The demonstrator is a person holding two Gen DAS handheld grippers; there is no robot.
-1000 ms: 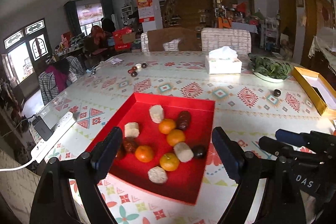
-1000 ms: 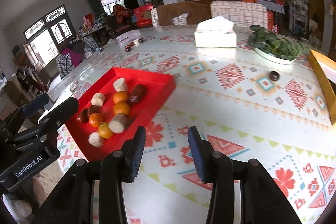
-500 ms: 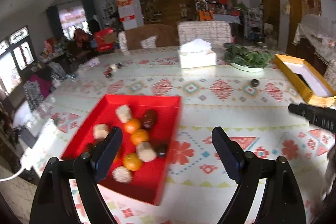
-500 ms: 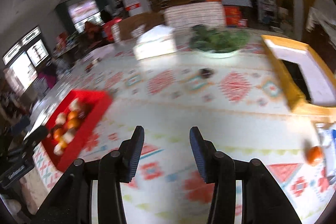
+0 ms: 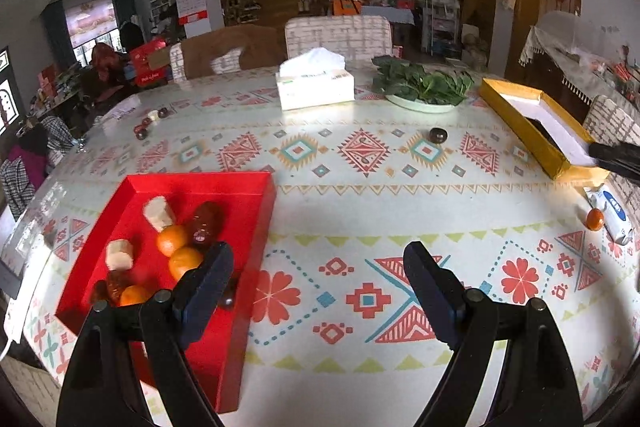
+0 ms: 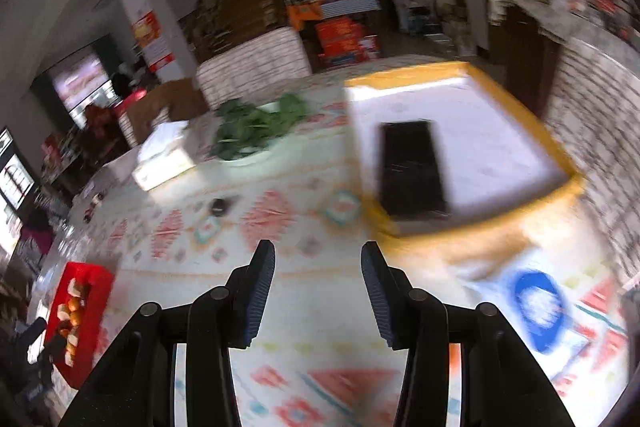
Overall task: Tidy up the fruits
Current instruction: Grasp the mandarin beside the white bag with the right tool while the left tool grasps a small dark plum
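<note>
The small round orange fruit (image 5: 595, 219) lies alone near the right edge of the patterned table (image 5: 360, 187), touching a white-and-blue packet (image 5: 612, 213), well apart from the red rectangular tray (image 5: 244, 291) holding the other fruits at the table's left edge. It sits far off to the right of the left gripper (image 5: 316, 291), whose jaws stand wide open and empty over bare tablecloth beside the tray. The right gripper (image 6: 318, 289), jaws also apart and empty, points toward the yellow-rimmed box (image 6: 472, 227) at that same right edge, so I judge the right hand the nearer one. In its blurred view the fruit itself cannot be made out; being round, it offers no long axis.
</note>
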